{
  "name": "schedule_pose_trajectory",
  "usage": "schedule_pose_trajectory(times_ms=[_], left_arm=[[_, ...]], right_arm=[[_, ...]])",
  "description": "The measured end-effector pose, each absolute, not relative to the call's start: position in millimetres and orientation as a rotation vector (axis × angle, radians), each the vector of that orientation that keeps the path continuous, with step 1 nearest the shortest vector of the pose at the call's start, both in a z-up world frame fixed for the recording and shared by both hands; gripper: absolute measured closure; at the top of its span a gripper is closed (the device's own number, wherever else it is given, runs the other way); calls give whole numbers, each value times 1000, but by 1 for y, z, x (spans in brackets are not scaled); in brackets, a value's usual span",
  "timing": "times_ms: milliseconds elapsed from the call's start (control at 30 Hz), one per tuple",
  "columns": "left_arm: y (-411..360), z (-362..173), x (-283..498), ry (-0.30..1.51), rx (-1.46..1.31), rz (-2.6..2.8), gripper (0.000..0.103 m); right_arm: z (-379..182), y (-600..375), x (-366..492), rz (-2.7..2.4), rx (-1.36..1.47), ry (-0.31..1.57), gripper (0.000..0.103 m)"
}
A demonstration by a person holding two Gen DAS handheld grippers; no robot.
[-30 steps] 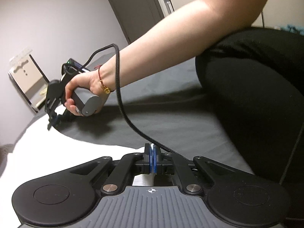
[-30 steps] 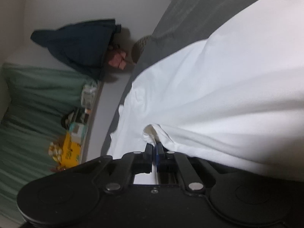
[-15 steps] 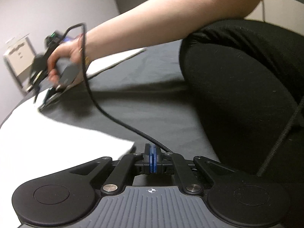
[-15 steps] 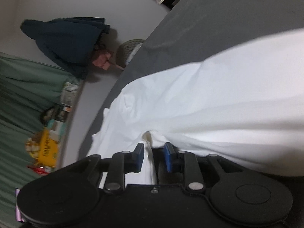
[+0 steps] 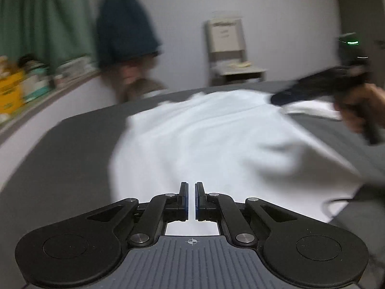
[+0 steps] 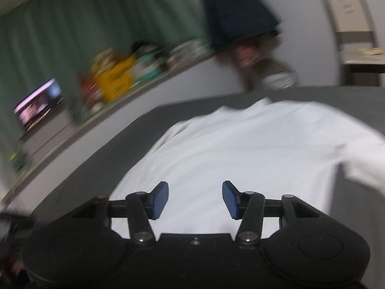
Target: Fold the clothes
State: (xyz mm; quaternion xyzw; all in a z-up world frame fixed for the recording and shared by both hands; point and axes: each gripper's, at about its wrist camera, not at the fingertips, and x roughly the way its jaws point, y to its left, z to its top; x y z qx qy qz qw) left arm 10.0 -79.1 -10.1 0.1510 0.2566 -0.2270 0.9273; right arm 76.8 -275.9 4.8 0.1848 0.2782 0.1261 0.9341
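Note:
A white garment (image 5: 204, 144) lies spread on the dark grey bed (image 5: 60, 156). My left gripper (image 5: 191, 202) hovers over the garment's near edge. Its blue pads stand a narrow slit apart with nothing pinched between them. In the right wrist view the same garment (image 6: 240, 149) stretches ahead over the bed (image 6: 96, 175). My right gripper (image 6: 195, 200) is above the garment's near part, its jaws opening wide and empty. From the left wrist view, the right gripper (image 5: 279, 100) is a dark blur over the garment's far right corner, held by a hand (image 5: 356, 113).
A ledge along the left wall carries a yellow box (image 6: 115, 79) and other packages, in front of a green curtain (image 5: 43, 19). A dark blue garment (image 5: 125, 24) hangs on the back wall. A beige chair (image 5: 226, 48) stands behind the bed. A lit screen (image 6: 36, 106) glows at left.
The right gripper let go of the white fold and opened. Both grippers rose and rolled to face the garment and back wall. The left pads parted slightly.

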Motion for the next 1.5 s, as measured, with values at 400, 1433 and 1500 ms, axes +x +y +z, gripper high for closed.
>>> schedule_pose_trajectory(times_ms=[400, 1433, 1500], left_arm=[[-136, -41, -39, 691, 745, -553, 100], [-187, -85, -104, 543, 1315, -494, 100], [-185, -83, -102, 556, 1292, -511, 100]], right_arm=[[-19, -197, 43, 331, 504, 708, 54], [-50, -216, 48, 305, 625, 796, 50], [-52, -216, 49, 304, 628, 801, 49]])
